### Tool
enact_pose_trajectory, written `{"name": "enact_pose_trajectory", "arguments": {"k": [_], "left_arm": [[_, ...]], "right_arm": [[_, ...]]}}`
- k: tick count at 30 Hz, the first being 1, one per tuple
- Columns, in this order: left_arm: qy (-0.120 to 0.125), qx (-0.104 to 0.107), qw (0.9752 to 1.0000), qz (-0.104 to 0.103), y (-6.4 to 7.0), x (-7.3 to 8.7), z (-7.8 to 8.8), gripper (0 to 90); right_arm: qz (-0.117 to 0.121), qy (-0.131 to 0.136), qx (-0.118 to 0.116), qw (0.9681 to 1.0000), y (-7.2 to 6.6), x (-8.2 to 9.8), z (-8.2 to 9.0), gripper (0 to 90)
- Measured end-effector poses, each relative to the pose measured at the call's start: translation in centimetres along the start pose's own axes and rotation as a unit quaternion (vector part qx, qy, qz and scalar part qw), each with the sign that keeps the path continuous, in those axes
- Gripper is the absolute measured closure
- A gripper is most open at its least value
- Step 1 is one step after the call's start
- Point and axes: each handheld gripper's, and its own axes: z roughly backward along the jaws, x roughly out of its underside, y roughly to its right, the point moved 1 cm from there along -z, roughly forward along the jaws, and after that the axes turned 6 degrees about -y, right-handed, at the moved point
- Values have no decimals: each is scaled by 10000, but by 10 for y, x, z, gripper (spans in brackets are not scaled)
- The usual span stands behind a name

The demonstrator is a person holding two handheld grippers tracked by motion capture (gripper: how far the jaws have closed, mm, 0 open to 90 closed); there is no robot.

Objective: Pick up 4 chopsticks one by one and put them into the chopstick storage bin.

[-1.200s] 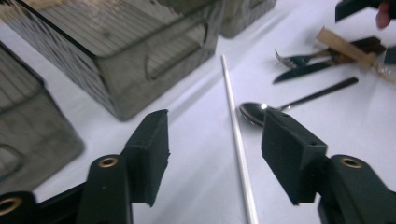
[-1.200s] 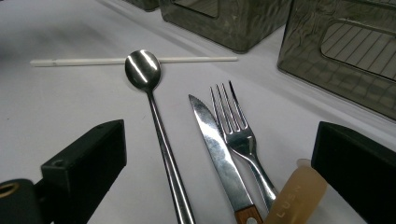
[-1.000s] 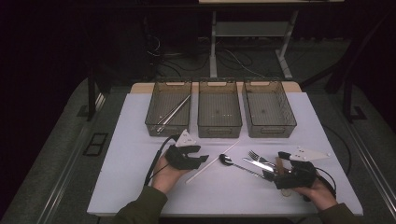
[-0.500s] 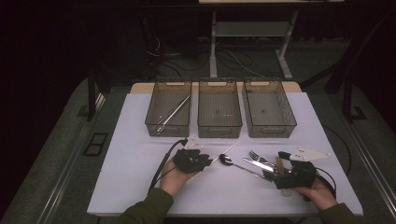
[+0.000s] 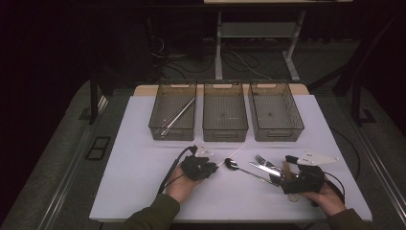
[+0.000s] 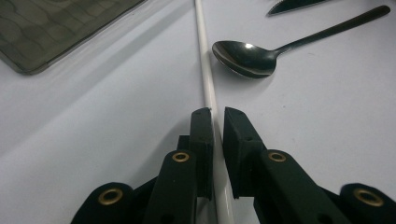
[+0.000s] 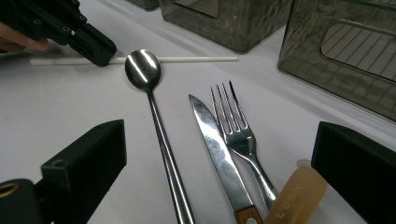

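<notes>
A thin white stick (image 6: 205, 70) lies on the white tabletop (image 5: 139, 187), and my left gripper (image 6: 216, 114) is shut on its near end. Its jaws have just been closing, with the stick between them. The same gripper (image 5: 210, 167) and stick (image 5: 235, 153) sit at mid-table in the high view. A steel spoon (image 6: 243, 58) lies just right of the stick. My right gripper (image 7: 222, 135) stands wide open over the spoon's handle (image 7: 168, 158), a knife (image 7: 215, 140), a fork (image 7: 233, 126) and an amber handle marked LUSH (image 7: 292, 198).
Three smoky clear bins stand in a row at the back: the left bin (image 5: 172, 135) holds long metal sticks (image 5: 178, 115), then the middle bin (image 5: 225, 136) and the right bin (image 5: 276, 136). Dark floor surrounds the table.
My left gripper sank a little toward the table and its jaws closed from open onto the white stick. The right hand has stayed put.
</notes>
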Motion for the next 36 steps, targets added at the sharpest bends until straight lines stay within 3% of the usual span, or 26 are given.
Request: {"name": "enact_pose_trajectory", "arguments": {"k": [12,22,29,36], "left_arm": [[-10,-34,10000,88,0,-1,0,836],[-56,-56,10000,20,-2,-2,1,837],[-62,-103,9999,31,-11,-2,11,837],[-237,-37,9997,-62,-15,-2,18,837]], "right_arm": [[3,0,4,10000,0,0,0,32],[0,18,4,10000,0,0,1,32],[-3,32,7,10000,0,0,2,32],[2,37,14,10000,1,-1,2,32]]}}
